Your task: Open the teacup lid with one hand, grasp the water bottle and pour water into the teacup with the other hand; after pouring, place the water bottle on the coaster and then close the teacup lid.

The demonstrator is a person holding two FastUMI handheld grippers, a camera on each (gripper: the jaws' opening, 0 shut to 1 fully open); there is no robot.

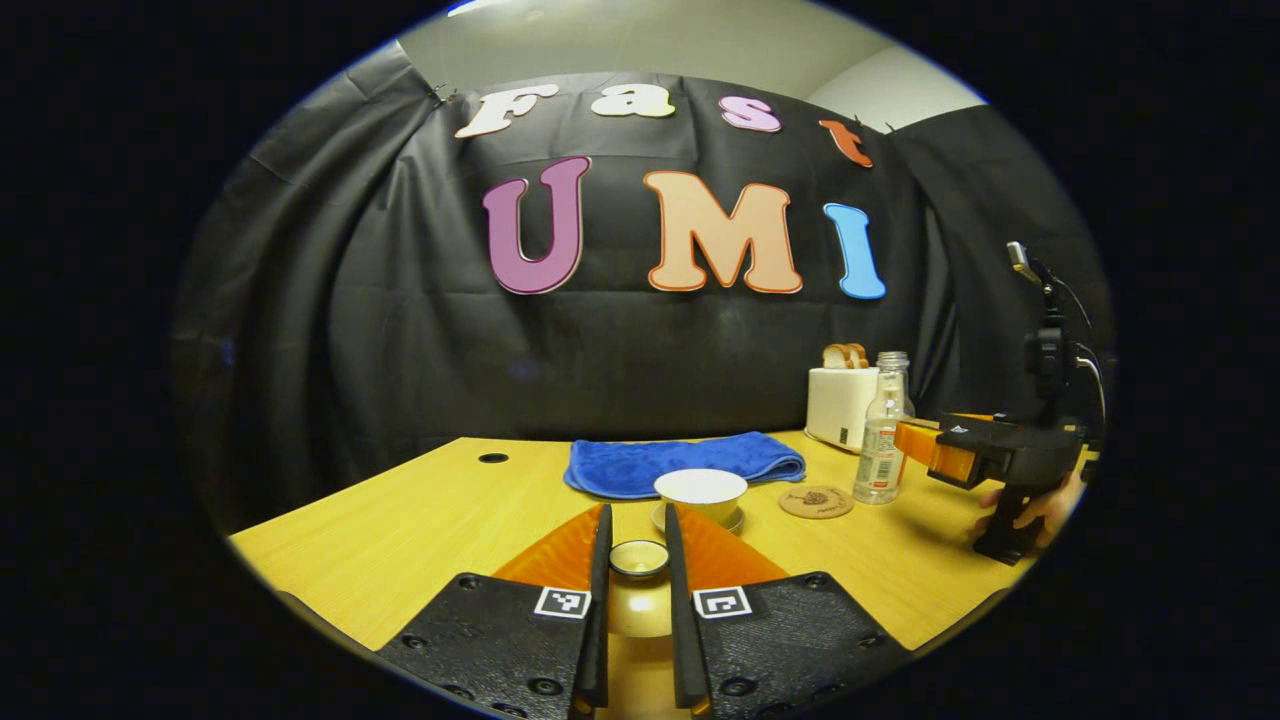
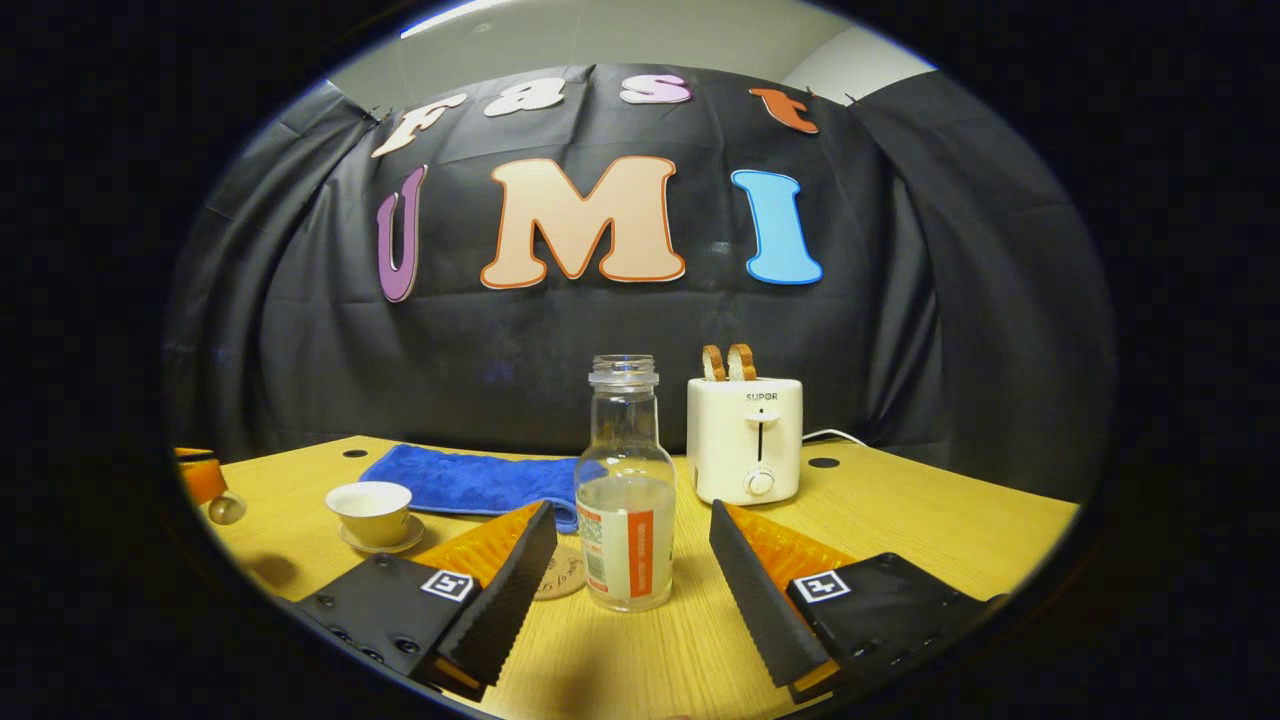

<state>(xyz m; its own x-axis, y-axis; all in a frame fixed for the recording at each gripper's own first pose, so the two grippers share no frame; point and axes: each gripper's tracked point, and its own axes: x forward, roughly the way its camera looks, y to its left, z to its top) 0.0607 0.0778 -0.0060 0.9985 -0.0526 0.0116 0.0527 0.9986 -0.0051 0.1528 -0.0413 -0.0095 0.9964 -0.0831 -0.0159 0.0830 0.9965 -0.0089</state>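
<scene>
Standing upright on table (image 2: 900,520), water bottle (image 2: 626,500), mouth up.

**Hidden and cut-off parts**

In the right gripper view the bottle (image 2: 626,500) covers most of the coaster (image 2: 562,575) and one end of the towel (image 2: 470,482). The left gripper (image 2: 205,478) is cut off at the edge. In the left gripper view the lid's (image 1: 639,558) lower part seems hidden between the fingers (image 1: 601,600).

We see the water bottle (image 2: 626,500) standing between the right gripper's (image 2: 633,570) spread fingers, clearance on both sides. The toaster (image 2: 745,438) blocks far right, coaster (image 2: 562,575) near left. Bare table (image 2: 930,520) lies right.
</scene>
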